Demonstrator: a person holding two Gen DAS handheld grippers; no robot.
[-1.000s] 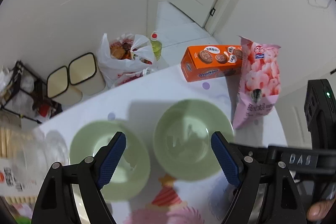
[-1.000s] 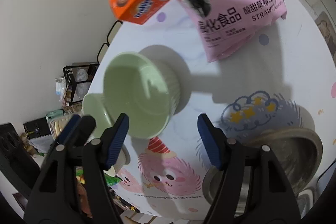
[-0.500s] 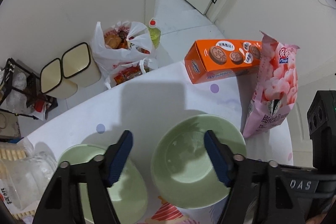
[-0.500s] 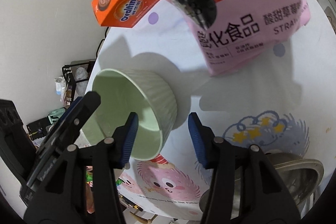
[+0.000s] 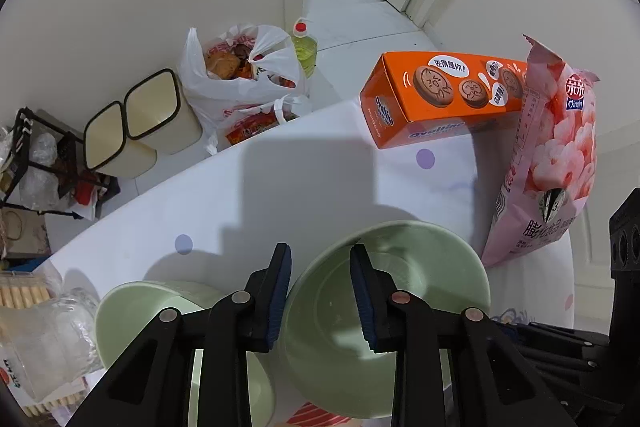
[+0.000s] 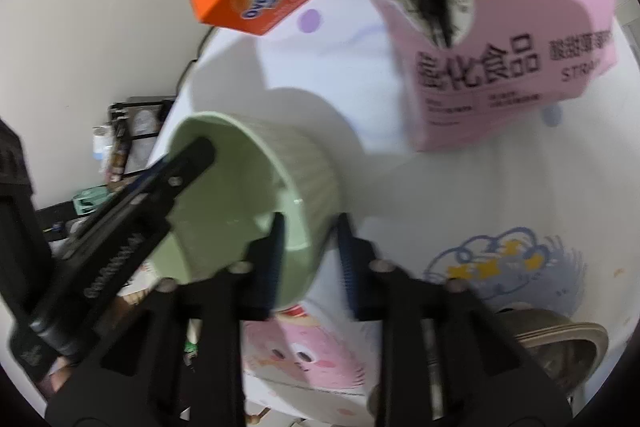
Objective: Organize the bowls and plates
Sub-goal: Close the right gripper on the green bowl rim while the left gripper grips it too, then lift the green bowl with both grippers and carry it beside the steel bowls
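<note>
2 tools are closing on opposite rims of 1 pale green ribbed bowl (image 5: pixel 424 291) on the white cartoon-printed surface (image 5: pixel 312 187). The left tool (image 5: pixel 318 291) is narrowing its jaws astride the near rim, 1 pad inside and 1 outside (contact unclear). The right tool (image 6: pixel 310 259) is pinching the bowl's wall between its blue pads. A 2nd green bowl (image 5: pixel 132 311) is sitting just left of the left tool; an orange biscuit box (image 5: pixel 432 99) and pink snack bag (image 5: pixel 556 155) are standing beyond.
</note>
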